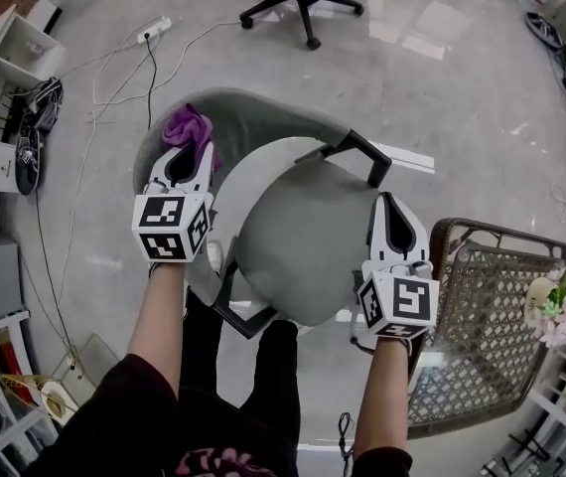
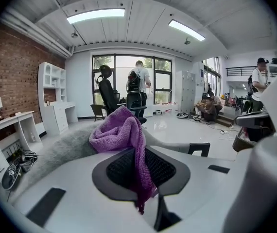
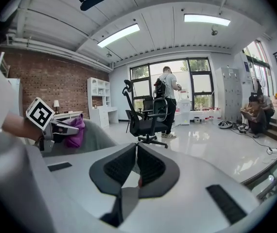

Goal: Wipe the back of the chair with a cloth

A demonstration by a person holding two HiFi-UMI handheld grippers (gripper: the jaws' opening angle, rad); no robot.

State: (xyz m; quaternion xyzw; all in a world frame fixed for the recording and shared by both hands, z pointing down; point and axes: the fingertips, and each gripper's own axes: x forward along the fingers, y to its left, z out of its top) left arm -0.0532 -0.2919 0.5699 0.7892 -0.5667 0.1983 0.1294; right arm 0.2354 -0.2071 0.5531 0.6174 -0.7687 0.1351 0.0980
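Pale glossy floor (image 1: 462, 87), person standing over the chair (image 1: 263, 162), looking steeply down on it. The chair's grey back panel (image 1: 303, 256) reads as the rounded surface nearest the person's legs, with a darker grey upholstered part beyond it and a black armrest (image 1: 362, 152) at the far right. A wicker chair (image 1: 492, 306) stands just beside on the right, apart from the work. Left hand-held gripper (image 1: 192, 155) sits at the chair's left edge, jaws clamped on the purple cloth (image 1: 189, 125). In the left gripper view the cloth (image 2: 121, 135) bunches ahead of the jaws and a tail hangs down between them. Whether the cloth touches the upholstery cannot be told. Right hand-held gripper (image 1: 394, 207) hovers by the chair's right side, jaws drawn narrow with nothing between them. Judgement: the wipe looks barely begun, with the cloth at one edge of the chair. To do it well, the bunched front of the cloth should press flat on the back panel rather than the hard jaw tips, then sweep across in overlapping passes. The empty right hand-held gripper could brace the frame so the chair does not swivel. Risk: the loose tail may slip out if the grip eases.
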